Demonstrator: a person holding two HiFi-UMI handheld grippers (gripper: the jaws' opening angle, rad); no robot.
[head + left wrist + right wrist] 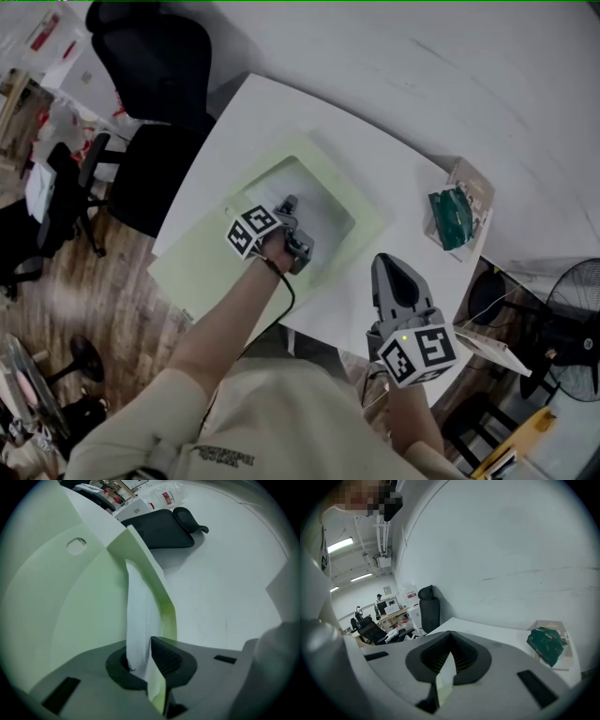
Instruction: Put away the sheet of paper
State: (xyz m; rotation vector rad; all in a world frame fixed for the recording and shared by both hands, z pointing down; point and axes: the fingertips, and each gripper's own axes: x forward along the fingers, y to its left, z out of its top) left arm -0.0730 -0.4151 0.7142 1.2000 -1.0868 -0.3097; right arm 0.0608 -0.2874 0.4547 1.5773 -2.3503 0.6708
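A pale green folder (216, 262) lies open on the white table (281, 112), with a white sheet of paper (323, 202) in its window-like recess. My left gripper (290, 202) reaches over the folder's middle. In the left gripper view it (150, 640) is shut on the sheet (140, 616), which stands up on edge, with a strip of the green folder (70, 611) pinched alongside it. My right gripper (386, 261) hovers above the table's near edge, right of the folder. Its jaws (450, 634) are shut and hold nothing.
A dark green packet (453, 217) rests on a flat box at the table's right back corner, also in the right gripper view (546, 645). A black office chair (155, 56) stands at the far left. A fan (572, 328) stands low at the right.
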